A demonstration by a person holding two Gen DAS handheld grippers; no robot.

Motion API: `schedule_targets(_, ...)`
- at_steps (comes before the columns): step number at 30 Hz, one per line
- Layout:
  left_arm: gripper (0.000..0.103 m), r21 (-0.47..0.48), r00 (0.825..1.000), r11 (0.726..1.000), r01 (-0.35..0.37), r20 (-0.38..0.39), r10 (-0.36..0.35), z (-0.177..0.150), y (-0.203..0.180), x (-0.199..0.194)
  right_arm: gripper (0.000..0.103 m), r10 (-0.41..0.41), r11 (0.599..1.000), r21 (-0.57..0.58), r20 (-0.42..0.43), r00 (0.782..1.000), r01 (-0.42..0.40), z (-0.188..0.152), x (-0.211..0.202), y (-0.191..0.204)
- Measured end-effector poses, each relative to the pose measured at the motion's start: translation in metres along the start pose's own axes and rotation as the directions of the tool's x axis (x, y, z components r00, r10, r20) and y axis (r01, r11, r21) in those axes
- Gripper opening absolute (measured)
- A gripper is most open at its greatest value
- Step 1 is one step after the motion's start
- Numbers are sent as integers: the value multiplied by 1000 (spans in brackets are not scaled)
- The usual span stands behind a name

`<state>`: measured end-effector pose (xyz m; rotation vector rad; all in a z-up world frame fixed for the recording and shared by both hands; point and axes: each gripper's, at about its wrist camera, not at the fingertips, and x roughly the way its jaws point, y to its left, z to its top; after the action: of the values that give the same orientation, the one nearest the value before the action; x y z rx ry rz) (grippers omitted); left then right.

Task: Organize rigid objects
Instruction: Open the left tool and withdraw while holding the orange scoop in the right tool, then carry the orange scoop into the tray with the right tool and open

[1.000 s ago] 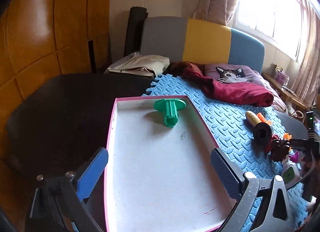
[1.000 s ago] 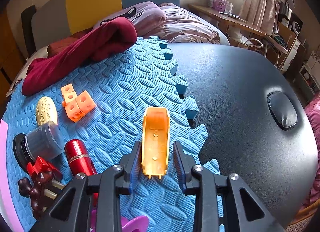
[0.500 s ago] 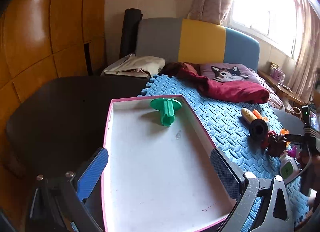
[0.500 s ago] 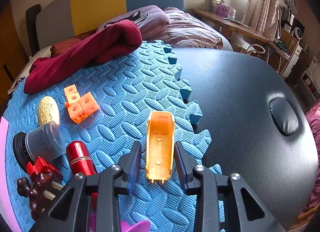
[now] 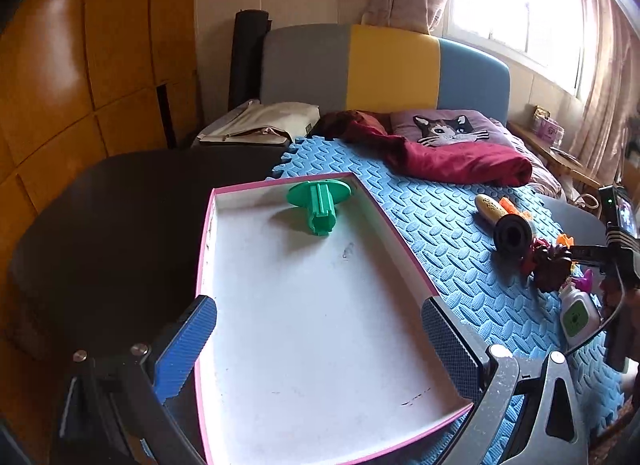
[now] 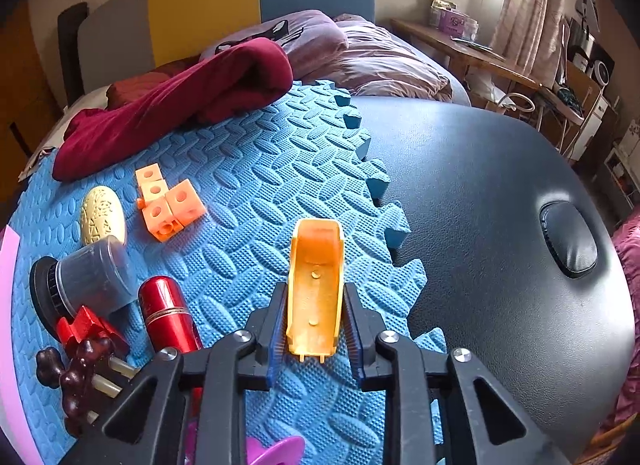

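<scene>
Sorting had barely begun: only a green flanged piece [image 5: 320, 205] lay in the pink-rimmed tray [image 5: 390, 225], over which the left gripper [image 5: 316, 349] hovered, jaws wide apart and empty. The right gripper [image 6: 316, 329] had just been closing its jaws around an orange scoop-shaped piece [image 6: 316, 285] on the blue foam mat [image 6: 260, 185], seemingly touching its sides. Orange cubes [image 6: 168, 205], a red cylinder [image 6: 168, 313] and other items remained unsorted.

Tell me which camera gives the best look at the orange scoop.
The right wrist view. The orange scoop lies hollow side up on the blue mat, filling the centre between the right claw fingers, which have just been closing on it. The left wrist view shows only a small orange sliver near the toys, too unclear to identify.
</scene>
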<state>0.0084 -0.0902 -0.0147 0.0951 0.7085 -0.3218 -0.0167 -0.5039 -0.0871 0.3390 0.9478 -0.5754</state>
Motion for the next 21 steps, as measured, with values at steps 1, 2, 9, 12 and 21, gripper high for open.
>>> schedule_targets(1,103,0,1000,1000,-2,1,2,0,1,0,25,1,1000,3,0,1000,-1,0,-1,-1)
schedule_targets(2,103,-1,1000,1000,-3,2,3,0,1,-1,25,1,1000,5,2,1000,-1,0,-1,-1)
schedule_targets(9,103,-5,1000,1000,-12,1,12,0,9,-4,25,71,995,57,145,987,-80,3,-38,-8)
schedule_targets(12,103,-8,1000,1000,-22,4,22,0,13,-5,25,141,987,45,211,967,-154,3,-58,-4)
schedule_targets(21,103,-61,1000,998,-13,-23,11,-3,32,-1,25,402,912,-171,190,896,-373,-9,-114,81)
